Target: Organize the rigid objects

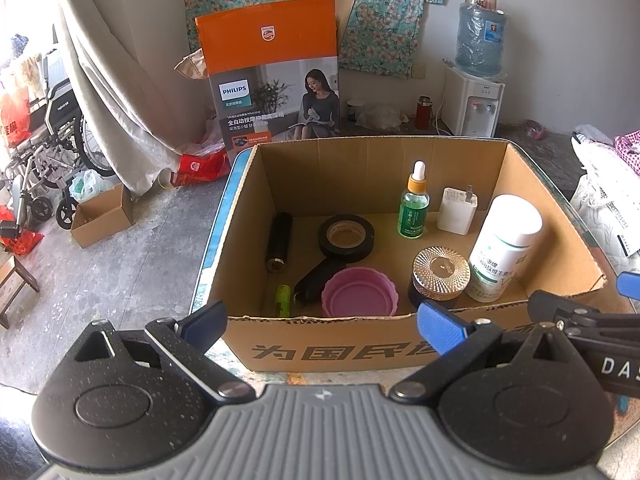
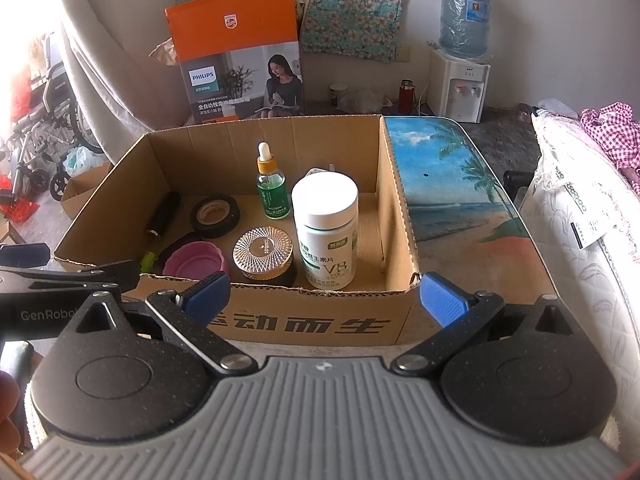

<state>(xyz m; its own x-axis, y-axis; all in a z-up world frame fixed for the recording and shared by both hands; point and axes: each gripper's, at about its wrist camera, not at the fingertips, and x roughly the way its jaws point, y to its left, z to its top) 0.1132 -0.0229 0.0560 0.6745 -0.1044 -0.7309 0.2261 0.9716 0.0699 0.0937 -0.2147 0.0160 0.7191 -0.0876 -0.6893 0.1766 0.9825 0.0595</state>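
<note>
We see both grippers released, empty: left gripper [image 1: 322,322], right gripper [image 2: 324,298]. In the cardboard box [image 1: 360,346], left to right: black cylinder [image 1: 279,242], tape roll [image 1: 346,237], pink lid [image 1: 360,292], dropper bottle [image 1: 415,206], vitamin bottle [image 1: 504,246].

The box [image 1: 552,216] is open on top, and its back left floor is bare. The tall white bottle [image 2: 326,232], dropper [image 2: 271,188] and jar [image 2: 263,254] crowd the right side; tape [image 1: 346,237], pink cup [image 1: 360,291] and black tube [image 1: 279,241] lie low at left. Right of the box, the tabletop [image 2: 460,184] is free.
</note>
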